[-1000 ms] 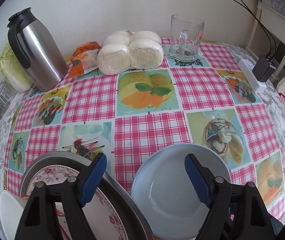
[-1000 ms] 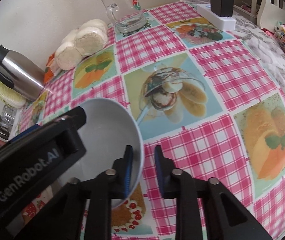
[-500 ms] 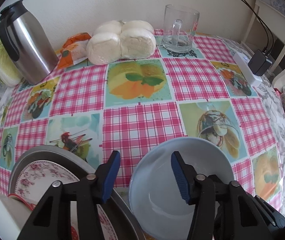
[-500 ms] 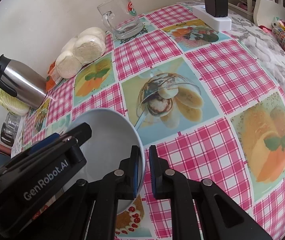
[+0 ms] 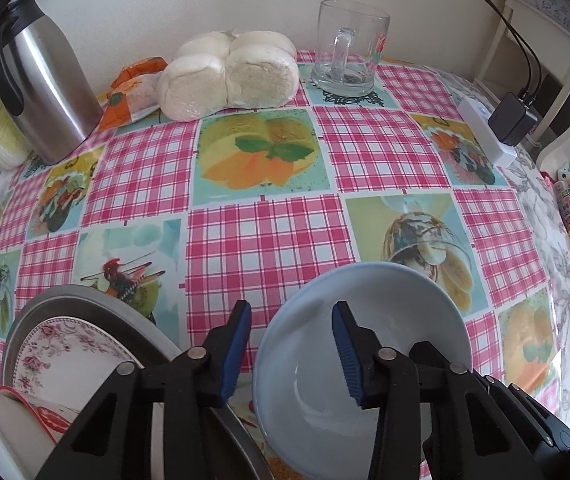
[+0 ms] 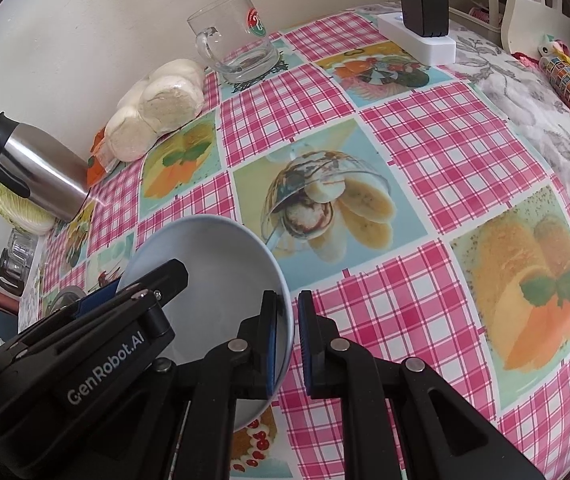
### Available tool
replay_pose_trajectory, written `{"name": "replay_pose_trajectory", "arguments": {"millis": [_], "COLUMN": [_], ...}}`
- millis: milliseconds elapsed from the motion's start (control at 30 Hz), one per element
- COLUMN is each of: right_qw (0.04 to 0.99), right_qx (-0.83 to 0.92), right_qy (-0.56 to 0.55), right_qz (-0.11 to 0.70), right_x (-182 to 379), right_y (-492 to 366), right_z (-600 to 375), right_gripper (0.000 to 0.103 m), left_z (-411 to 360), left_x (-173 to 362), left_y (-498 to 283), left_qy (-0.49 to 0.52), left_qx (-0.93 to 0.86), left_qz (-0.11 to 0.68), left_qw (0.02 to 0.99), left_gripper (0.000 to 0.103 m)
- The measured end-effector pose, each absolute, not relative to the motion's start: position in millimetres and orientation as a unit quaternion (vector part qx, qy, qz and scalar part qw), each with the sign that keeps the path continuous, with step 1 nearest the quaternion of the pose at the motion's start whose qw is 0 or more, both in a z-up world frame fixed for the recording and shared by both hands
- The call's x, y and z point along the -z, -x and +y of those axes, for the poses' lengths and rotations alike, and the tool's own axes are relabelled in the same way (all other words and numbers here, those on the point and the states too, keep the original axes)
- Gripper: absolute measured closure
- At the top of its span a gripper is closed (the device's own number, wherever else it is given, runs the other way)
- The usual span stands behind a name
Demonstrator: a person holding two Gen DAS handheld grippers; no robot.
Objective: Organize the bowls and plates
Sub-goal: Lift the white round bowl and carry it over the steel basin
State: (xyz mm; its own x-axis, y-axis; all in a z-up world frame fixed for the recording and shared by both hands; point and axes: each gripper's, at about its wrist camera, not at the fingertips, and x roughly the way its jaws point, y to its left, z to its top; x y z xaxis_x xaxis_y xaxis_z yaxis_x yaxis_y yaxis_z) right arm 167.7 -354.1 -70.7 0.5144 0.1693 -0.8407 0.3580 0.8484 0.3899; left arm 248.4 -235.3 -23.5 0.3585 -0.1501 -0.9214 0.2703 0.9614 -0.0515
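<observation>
A pale blue bowl (image 5: 389, 308) sits tilted just above the checked tablecloth. My right gripper (image 6: 288, 300) is shut on the bowl (image 6: 205, 264), pinching its right rim between the blue pads. My left gripper (image 5: 291, 312) straddles the bowl's left rim, one finger outside and one inside. Its jaws are closing and the pads stand clear of the rim. At the lower left a grey metal dish (image 5: 85, 296) holds a floral plate (image 5: 61, 356), with a white red-trimmed bowl (image 5: 1, 420) at the corner.
Along the wall stand a steel thermos (image 5: 41, 92), bagged white buns (image 5: 225, 76), an orange packet (image 5: 133, 96) and a glass mug (image 5: 345, 60). A white power strip with a black adapter (image 5: 505, 124) lies at the right, near a chair and small colourful items.
The left jaws have narrowed around the bowl's left rim, and the left view has tipped slightly. The right jaws have pinched onto the right rim. The bowl has hardly moved.
</observation>
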Motion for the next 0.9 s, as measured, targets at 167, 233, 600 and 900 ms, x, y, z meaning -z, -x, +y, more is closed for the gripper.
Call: {"name": "replay_pose_trajectory", "arguments": {"millis": [167,233,600,900], "right_qw": [0.825,0.825,0.815,0.805], "right_qx": [0.052,0.053,0.049,0.042], "right_qy": [-0.281,-0.282,-0.314,-0.336], "right_qz": [0.487,0.487,0.484,0.488], "right_x": [73.8,74.4,78.0,78.9], "right_y": [-165.8,-164.6,-160.9,-160.4], "right_z": [-359.2,-360.2,-366.9,-367.2], "right_gripper": [0.092,0.092,0.091,0.091], "left_z": [-235.9,-236.3,-236.5,-232.2], "left_x": [27.4,28.8,29.1,26.8], "left_y": [-248.4,-248.5,-248.2,-249.0], "left_qy": [-0.044,-0.040,-0.030,-0.022], "left_qx": [0.139,0.143,0.157,0.149], "left_qz": [0.557,0.559,0.557,0.559], "left_qw": [0.818,0.816,0.815,0.816], "left_gripper": [0.071,0.072,0.081,0.082]}}
